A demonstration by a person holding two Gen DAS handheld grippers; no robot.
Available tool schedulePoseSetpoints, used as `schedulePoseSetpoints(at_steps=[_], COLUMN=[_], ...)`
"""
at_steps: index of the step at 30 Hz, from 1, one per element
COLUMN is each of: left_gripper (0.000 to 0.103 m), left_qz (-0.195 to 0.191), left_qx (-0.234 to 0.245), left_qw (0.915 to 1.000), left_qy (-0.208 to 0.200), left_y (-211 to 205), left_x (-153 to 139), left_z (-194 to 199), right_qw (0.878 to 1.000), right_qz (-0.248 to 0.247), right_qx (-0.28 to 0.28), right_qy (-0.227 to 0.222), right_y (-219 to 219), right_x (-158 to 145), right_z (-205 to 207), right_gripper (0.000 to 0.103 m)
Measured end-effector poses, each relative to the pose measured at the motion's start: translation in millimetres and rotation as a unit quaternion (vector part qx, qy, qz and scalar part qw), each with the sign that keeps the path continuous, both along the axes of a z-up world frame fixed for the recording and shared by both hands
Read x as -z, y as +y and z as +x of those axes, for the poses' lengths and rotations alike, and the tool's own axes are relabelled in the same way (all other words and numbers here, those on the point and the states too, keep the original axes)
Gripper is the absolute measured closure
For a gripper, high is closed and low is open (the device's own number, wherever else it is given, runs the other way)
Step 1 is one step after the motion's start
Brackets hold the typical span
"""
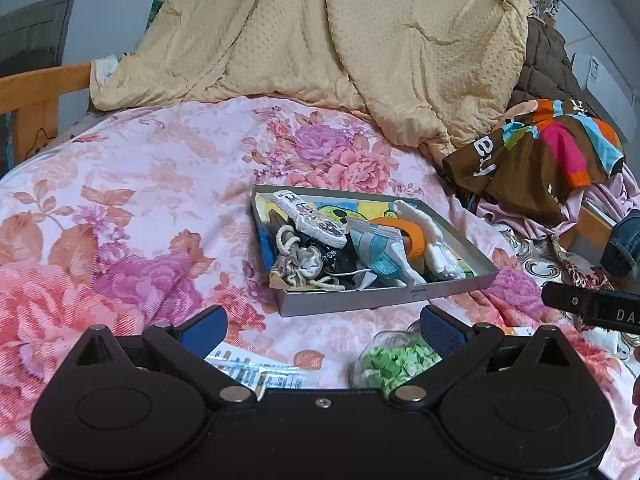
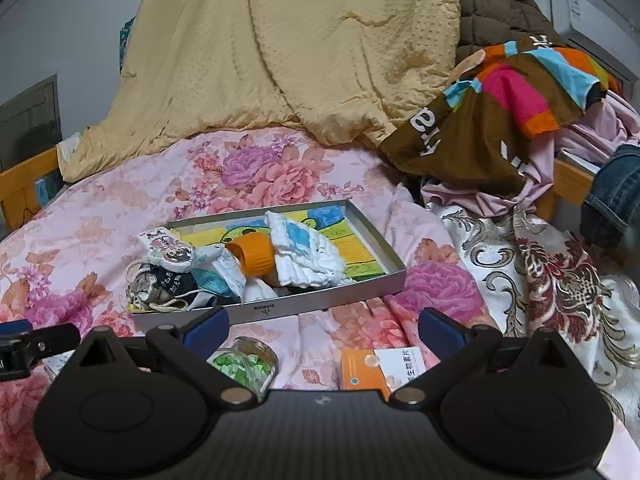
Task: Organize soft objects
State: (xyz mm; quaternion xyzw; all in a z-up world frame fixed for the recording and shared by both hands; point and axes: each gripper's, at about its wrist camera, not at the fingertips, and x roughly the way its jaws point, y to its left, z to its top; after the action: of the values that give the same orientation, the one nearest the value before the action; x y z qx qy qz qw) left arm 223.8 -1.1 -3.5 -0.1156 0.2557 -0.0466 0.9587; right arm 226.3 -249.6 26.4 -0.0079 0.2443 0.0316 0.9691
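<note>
1. Soft items sit in the grey tray (image 2: 340,294), centre of both wrist views, on the floral bedsheet (image 2: 120,200). Contents: folded white cloth (image 2: 308,256), drawstring pouch (image 1: 298,266), white patch with cartoon print (image 2: 168,254), light blue fabric bag (image 1: 376,256). An orange ring-shaped piece (image 2: 252,256) lies among them; can't tell what it is.
2. Handling, my read: all light, limp, no breakage risk. Cloth will sag and unfold if pinched at one corner, so take the folded stack across its thick edge. Pouch: grab the gathered neck or cord, not the body. Items overlap, so lifting one will likely drag a neighbour.
3. The tray looks like thin, rigid metal and is light; it may slide on the sheet if pushed from the side.
4. Not soft: glass jar of green bits (image 2: 246,364) and orange-white box (image 2: 376,368), both on the sheet at lower centre of the right view, nearer the camera than the tray. Jar is hard and can roll; leave them out of the soft sort.
5. Left gripper (image 1: 324,320): fingers spread wide, nothing between them, low over the sheet, pointed at the tray's near wall.
6. Right gripper (image 2: 324,324): also spread, empty, same low forward pose, tray straight ahead. Its tip shows at the right edge of the left view, so the two sit side by side.
7. More fabric lies around: yellow quilt (image 1: 320,40) at top, brown multicolour garment (image 2: 500,120) at upper right.
</note>
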Motion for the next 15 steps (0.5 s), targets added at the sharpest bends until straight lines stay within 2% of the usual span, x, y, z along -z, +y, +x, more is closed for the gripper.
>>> schedulePoseSetpoints(at_steps=[11,15], left_gripper=[0.001,0.001], left_qz=[0.014,0.003], left_qx=[-0.016,-0.010], left_qw=[0.9997,0.9999], left_qy=[0.010,0.011], left_y=[1.3,2.5], left_x=[-5.3,-8.1], left_z=[-32.8,-45.9], right_qw=[0.999,0.999], right_qz=[0.030,0.033], right_qx=[0.016,0.022], right_qy=[-0.011,-0.009], right_y=[-11.6,-13.3], right_x=[-8.1,-8.3], right_z=[-34.3,-45.1], right_gripper=[0.000,0.000])
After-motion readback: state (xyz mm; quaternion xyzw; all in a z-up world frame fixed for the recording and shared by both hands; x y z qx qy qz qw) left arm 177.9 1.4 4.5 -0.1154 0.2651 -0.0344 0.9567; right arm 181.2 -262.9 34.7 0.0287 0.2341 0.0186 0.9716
